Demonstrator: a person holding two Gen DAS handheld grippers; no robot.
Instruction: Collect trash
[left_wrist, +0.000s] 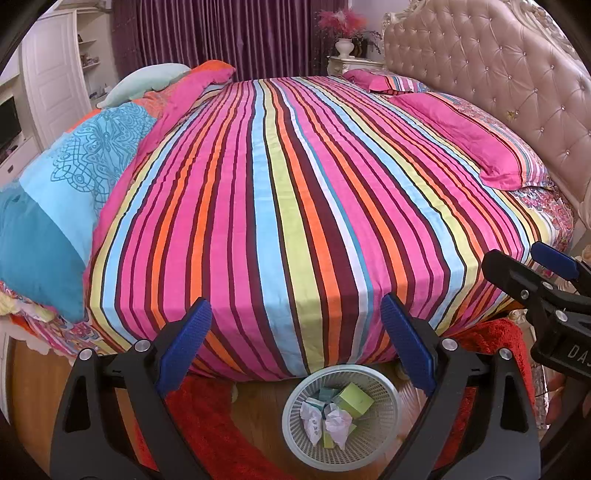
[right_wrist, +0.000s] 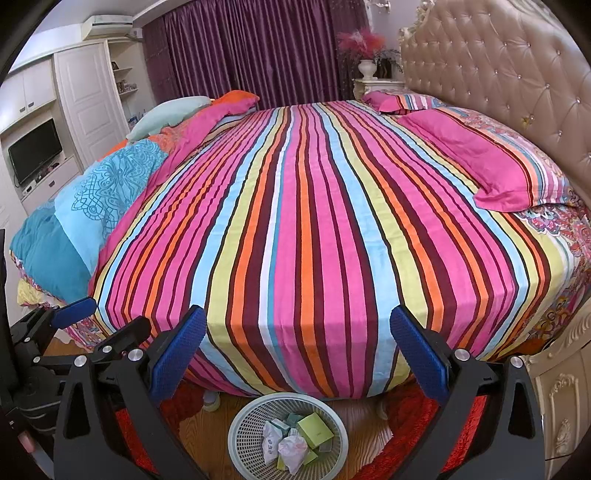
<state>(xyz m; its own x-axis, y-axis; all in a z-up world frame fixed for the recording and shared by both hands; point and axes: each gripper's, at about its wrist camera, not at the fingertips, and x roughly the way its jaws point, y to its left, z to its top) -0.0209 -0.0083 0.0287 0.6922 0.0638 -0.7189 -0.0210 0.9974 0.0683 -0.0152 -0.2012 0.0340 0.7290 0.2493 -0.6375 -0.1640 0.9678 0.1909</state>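
A white lattice waste basket (left_wrist: 386, 391) (right_wrist: 242, 419) stands on the wooden floor at the foot of the bed's near edge. Inside lie a green box (left_wrist: 354, 400) (right_wrist: 314, 430), crumpled white paper (left_wrist: 338, 424) (right_wrist: 291, 448) and small teal packets. My left gripper (left_wrist: 295, 332) hangs open above the basket, its blue pads wide apart with nothing between them. Beside it on the right, my right gripper (right_wrist: 299, 332) (left_wrist: 524, 260) is open too and holds nothing. In the right wrist view the left gripper (right_wrist: 99, 321) shows at the lower left.
The bed's striped sheet (left_wrist: 295, 192) fills both views. Pink pillows (left_wrist: 476, 144) lie by the tufted headboard (left_wrist: 498, 62), and a blue quilt (left_wrist: 55, 199) is bunched at the left. A red rug (left_wrist: 207, 417) lies around the basket. A white carved cabinet (right_wrist: 561, 398) stands at right.
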